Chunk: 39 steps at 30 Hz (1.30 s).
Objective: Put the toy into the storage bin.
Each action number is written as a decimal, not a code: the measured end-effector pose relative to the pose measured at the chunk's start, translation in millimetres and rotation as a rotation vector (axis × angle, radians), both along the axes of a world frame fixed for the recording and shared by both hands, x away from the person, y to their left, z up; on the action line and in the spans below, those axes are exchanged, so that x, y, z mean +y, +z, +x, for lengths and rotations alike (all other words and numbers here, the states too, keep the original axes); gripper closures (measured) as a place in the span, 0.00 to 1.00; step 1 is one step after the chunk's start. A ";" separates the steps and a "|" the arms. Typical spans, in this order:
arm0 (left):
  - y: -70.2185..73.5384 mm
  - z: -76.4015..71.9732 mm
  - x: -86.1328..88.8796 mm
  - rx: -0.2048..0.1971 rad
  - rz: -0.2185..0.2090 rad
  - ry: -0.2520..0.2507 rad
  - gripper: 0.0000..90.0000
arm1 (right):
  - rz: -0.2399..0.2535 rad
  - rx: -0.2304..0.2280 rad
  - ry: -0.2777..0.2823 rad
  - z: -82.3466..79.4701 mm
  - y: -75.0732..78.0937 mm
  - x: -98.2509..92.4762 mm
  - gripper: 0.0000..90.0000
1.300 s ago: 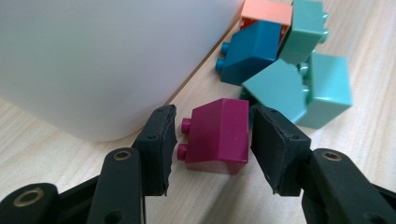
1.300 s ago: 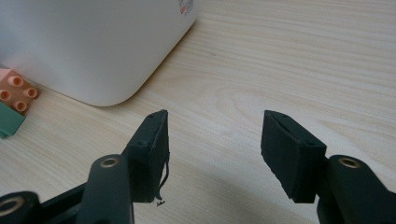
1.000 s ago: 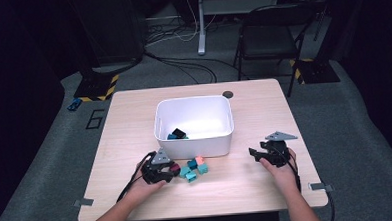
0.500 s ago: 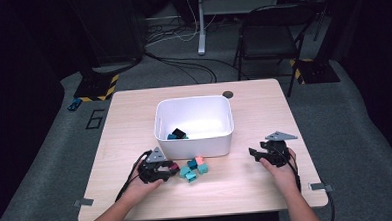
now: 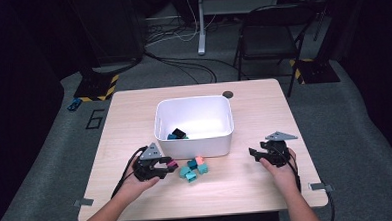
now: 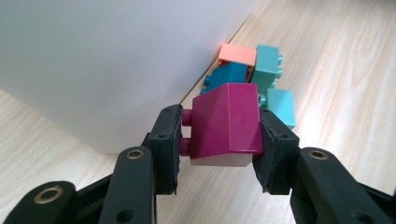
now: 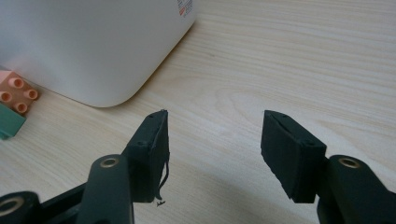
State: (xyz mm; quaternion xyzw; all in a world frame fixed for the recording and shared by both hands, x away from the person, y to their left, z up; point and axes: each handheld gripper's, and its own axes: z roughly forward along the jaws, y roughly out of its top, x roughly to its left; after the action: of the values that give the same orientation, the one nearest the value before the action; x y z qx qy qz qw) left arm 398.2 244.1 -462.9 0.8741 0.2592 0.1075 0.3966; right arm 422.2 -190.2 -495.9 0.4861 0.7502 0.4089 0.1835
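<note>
My left gripper [image 6: 222,120] is shut on a magenta brick [image 6: 226,121], with the pads pressing its two sides and the studs facing the left pad. In the high view the left gripper [image 5: 167,166] hovers just above the table, left of a small heap of bricks [image 5: 192,168]: one orange [image 6: 238,53], the rest teal and blue. They lie against the front wall of the white bin [image 5: 194,143]. A black brick and a teal brick [image 5: 177,134] lie inside the bin. My right gripper [image 7: 215,126] stands open over bare wood, by the bin's front right corner [image 7: 116,88].
The bin stands mid-table. A small dark disc [image 5: 227,94] is set in the table near its far edge. Behind the table stand a folding chair [image 5: 266,42] and cables on the floor. Bare wood stretches to the bin's left and right.
My left gripper has lifted a little off the table with the magenta brick in it. The right gripper has stayed where it was.
</note>
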 end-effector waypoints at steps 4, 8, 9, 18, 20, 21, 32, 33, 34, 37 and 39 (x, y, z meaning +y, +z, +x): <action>12.6 -3.3 -1.0 -0.001 -0.005 -0.012 0.63 | -0.003 -0.002 0.002 0.1 0.1 -0.6 0.46; 27.9 -5.2 -1.9 -0.003 -0.012 -0.025 0.63 | -0.003 -0.001 0.003 0.1 0.0 -0.5 0.46; 31.8 -5.2 -2.0 -0.006 -0.013 -0.027 0.63 | 0.001 0.001 0.000 0.1 0.0 -0.1 0.46; 72.7 -1.3 3.2 -0.018 -0.048 -0.011 0.63 | 0.002 -0.003 0.001 0.2 0.2 -1.2 0.46; 80.3 0.5 5.3 -0.025 -0.053 -0.002 0.63 | 0.002 -0.003 0.001 0.2 0.1 -1.1 0.46; 83.6 1.6 6.5 -0.025 -0.054 0.001 0.63 | 0.001 -0.002 0.001 0.2 0.1 -0.9 0.46; 106.0 18.6 13.4 -0.035 -0.059 0.028 0.63 | -0.005 0.004 0.002 0.5 -1.0 -0.5 0.46; 106.6 20.8 13.1 -0.026 -0.066 0.030 0.63 | -0.007 0.003 0.005 0.6 -1.1 -0.1 0.46; 107.5 23.3 13.1 -0.026 -0.063 0.031 0.63 | -0.007 0.004 0.007 0.5 -1.0 0.5 0.46; 107.8 30.1 11.9 -0.031 -0.066 0.043 0.63 | -0.010 0.001 0.007 0.5 -1.0 1.0 0.46; 106.6 35.0 10.4 -0.028 -0.067 0.045 0.63 | -0.007 0.002 0.007 0.5 -0.9 0.5 0.46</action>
State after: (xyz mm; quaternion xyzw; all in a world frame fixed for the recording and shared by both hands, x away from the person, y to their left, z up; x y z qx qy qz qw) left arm 433.1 254.4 -356.3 0.8526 0.2767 0.1197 0.4269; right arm 422.7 -189.6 -496.9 0.4833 0.7536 0.4063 0.1829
